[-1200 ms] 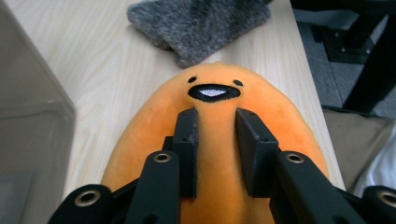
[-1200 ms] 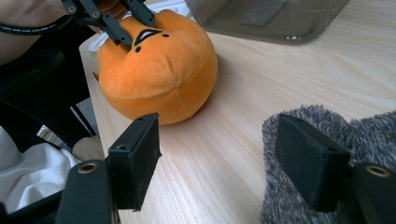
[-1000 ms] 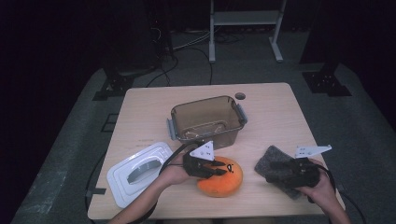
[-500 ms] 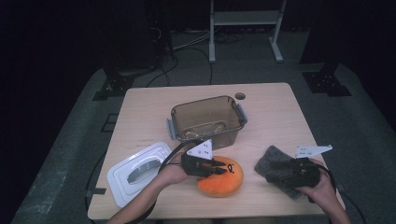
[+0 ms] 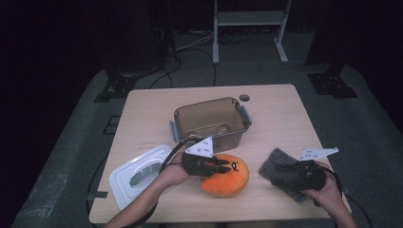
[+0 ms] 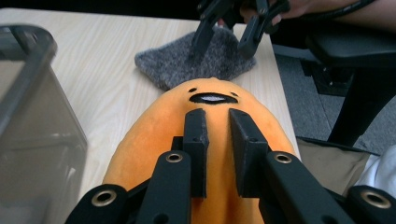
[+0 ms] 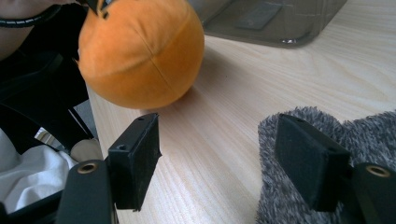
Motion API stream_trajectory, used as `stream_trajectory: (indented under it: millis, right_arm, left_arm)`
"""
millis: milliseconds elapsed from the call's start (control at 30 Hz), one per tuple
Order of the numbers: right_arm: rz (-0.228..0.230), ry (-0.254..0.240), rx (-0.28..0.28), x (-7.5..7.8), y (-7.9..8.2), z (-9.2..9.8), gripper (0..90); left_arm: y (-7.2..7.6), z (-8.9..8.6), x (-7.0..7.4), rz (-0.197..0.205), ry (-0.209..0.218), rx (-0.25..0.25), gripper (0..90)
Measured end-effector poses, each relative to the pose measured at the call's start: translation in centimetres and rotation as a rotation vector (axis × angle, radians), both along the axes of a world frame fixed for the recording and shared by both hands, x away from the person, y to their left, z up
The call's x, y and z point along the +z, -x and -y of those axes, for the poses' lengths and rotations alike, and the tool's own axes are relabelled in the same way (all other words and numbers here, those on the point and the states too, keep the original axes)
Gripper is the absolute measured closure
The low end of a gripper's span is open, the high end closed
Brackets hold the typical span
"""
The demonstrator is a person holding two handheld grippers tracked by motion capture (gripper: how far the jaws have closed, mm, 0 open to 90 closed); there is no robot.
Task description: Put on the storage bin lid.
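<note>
- The table [image 5: 285, 118] edge is close behind the soft orange toy [image 5: 225, 175]. If the toy slips out as it is lifted, I judge it could roll off on the person's side.
- The clear plastic box [image 5: 209, 118] stands just beyond the left gripper [image 6: 217, 135], to the left of its jaws. A low or hurried carry could bump the toy against the box's near wall and knock it loose.
- The toy lies directly under and between the left jaws, which are drawn nearly together and pinch a narrow fold of its top. A hold on fabric alone is shallow, so the plush may slide out or swing.
- The grey fuzzy cloth [image 7: 327, 135] lies under one jaw of the right gripper [image 7: 224, 154], with bare wood under the other. The jaws stand wide apart and hold nothing. Closing from here would likely catch only the cloth's edge or drag it.
- Compared with a second ago, the box, the white lid [image 5: 138, 173] beside the left forearm and the toy sit where they were, and the toy is not yet lifted.
- The left gripper has edged slightly further onto the toy.
- The right gripper and the cloth look unchanged.
</note>
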State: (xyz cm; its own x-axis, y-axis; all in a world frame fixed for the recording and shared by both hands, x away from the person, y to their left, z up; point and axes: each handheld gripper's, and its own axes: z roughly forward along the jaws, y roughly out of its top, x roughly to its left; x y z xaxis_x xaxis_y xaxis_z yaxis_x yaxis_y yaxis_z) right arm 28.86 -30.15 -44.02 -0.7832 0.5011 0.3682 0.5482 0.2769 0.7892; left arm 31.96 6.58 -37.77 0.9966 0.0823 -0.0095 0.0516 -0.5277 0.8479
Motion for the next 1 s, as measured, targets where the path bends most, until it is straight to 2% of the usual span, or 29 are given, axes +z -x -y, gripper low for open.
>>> stream_trajectory:
  millis: [400,633,733,1000]
  right_arm:
    - [0.001,-0.002,0.0,0.0,-0.1,0.0,29.9]
    - [0.002,-0.008,-0.005,0.0,-0.2,0.0,29.7]
    - [0.0,-0.006,-0.005,0.0,-0.2,0.0,29.6]
    - [-0.001,-0.007,-0.002,-0.1,-0.3,0.0,29.6]
  left_arm:
    - [-0.3,-0.8,3.5,0.024,0.044,0.018,78.1]
    - [-0.5,-1.2,5.6,0.08,0.061,0.05,78.6]
    - [-0.7,-1.4,6.3,0.091,0.061,0.058,78.6]
    - [-1.6,-2.1,8.1,0.094,0.083,0.088,78.6]
